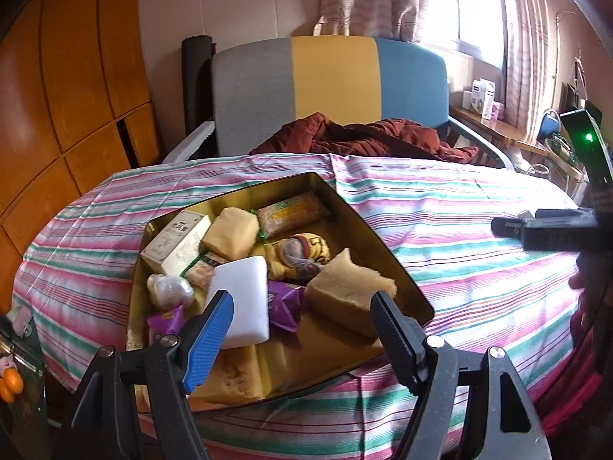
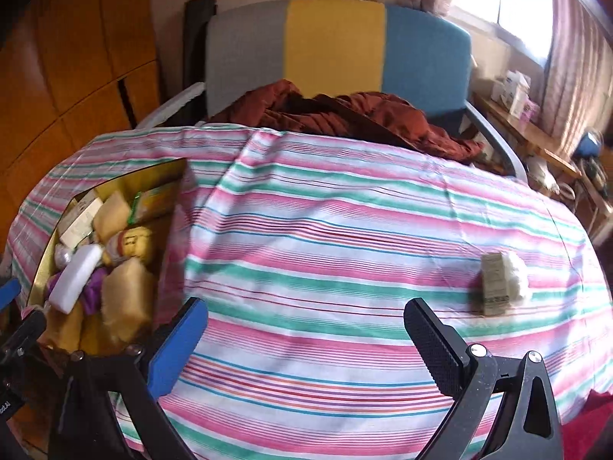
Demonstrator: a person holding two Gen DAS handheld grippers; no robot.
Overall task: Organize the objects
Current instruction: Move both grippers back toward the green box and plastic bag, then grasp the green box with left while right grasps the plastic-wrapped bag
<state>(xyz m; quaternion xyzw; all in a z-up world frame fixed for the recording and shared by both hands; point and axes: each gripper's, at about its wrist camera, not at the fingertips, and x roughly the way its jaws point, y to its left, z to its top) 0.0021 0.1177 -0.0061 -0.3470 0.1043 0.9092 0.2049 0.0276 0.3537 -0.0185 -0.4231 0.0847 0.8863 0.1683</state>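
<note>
Gold tin (image 1: pixel 390 253) already gathers most clutter; a small carton (image 2: pixel 494 287) lies apart on the counter (image 2: pixel 325 230). Right gripper (image 2: pixel 306 341) and left gripper (image 1: pixel 302 326) both have fingers apart, holding nothing, probably ready for that carton.

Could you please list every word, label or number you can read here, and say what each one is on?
None can be read.
White carton in the gold tin: dark print, too blurred.
Green-and-orange snack packet: too small.
Small brown box on the striped cloth: blurred.
Boxes on the shelf: illegible.

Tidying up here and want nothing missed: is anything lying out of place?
Yes. A small brown box and a white fluffy wad lie alone on the striped tablecloth, far from the gold tin holding everything else.
</note>
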